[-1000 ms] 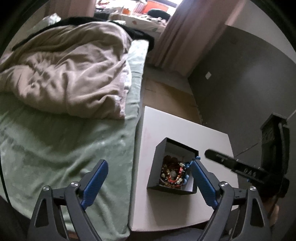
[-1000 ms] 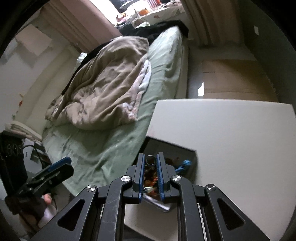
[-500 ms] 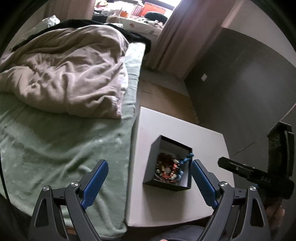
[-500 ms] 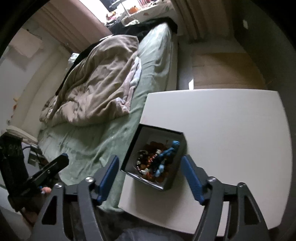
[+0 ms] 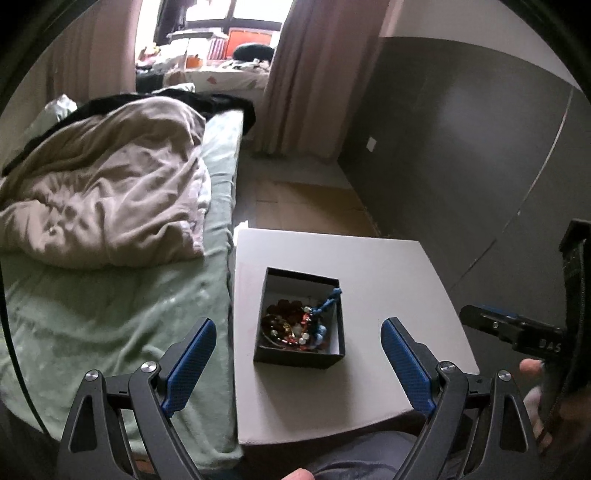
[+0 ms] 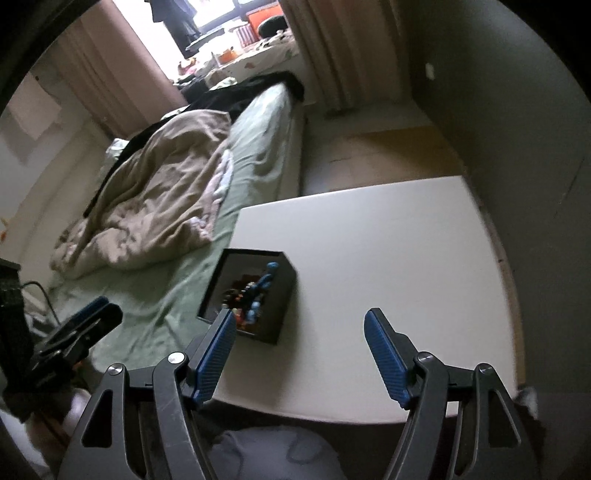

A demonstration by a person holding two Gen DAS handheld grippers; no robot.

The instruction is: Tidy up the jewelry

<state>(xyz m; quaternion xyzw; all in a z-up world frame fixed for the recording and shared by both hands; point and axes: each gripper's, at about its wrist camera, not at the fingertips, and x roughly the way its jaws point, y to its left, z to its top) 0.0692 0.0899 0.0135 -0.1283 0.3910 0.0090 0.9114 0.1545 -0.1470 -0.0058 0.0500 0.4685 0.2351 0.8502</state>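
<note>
Both tools spread, empty: left tool [image 5: 297, 354], right tool [image 6: 299, 354] (jaws just opened). Jewelry [image 5: 295, 325] in black box [image 5: 299, 360].

two black-framed tools, left tool [image 5: 297, 354] and right tool [image 6: 299, 345], blue ribbed pads, silver pivot screws

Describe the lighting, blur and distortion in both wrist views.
Left wrist: window blown out, room dim, black box fairly sharp, fisheye bows the white table. Right wrist: same backlight, softer, table edge smeared, scene tilted.
</note>
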